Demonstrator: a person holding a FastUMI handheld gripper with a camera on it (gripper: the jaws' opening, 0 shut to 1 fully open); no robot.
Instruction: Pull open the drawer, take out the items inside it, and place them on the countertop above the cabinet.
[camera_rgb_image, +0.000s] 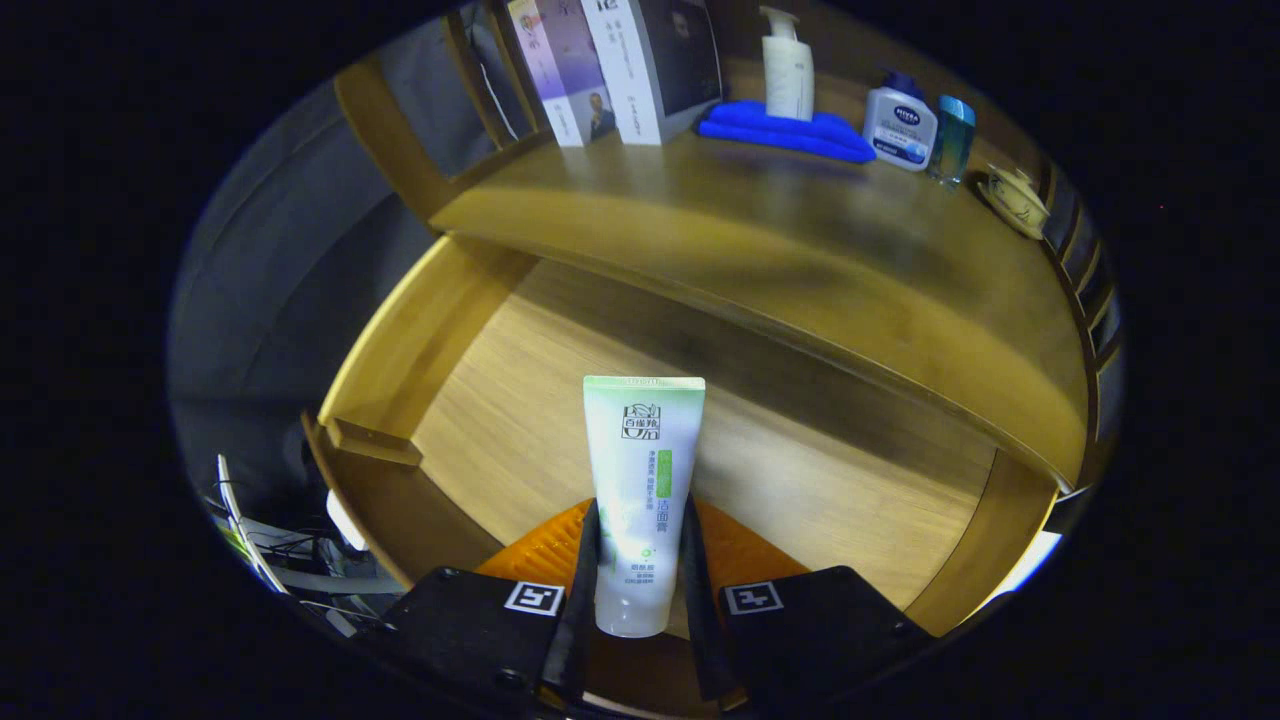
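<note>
1. A white plastic tube with a green crimped end (642, 500) is being pinched between the jaws of the gripper (640, 590), one finger pressing on each of its sides.
2. The tube is being held upright, crimped end up, above the open light wooden drawer (560, 400), whose bare floor is seen beyond the tube.
3. The brown wooden counter (800, 250) is being seen beyond the tube, overhanging the back of the drawer.
4. At the counter's far edge, a folded blue cloth (785, 132) is being pressed down by a white pump bottle (788, 70).
5. Beside the cloth, a white bottle with a dark blue cap (900, 125) and a small clear teal bottle (952, 140) are standing.
</note>
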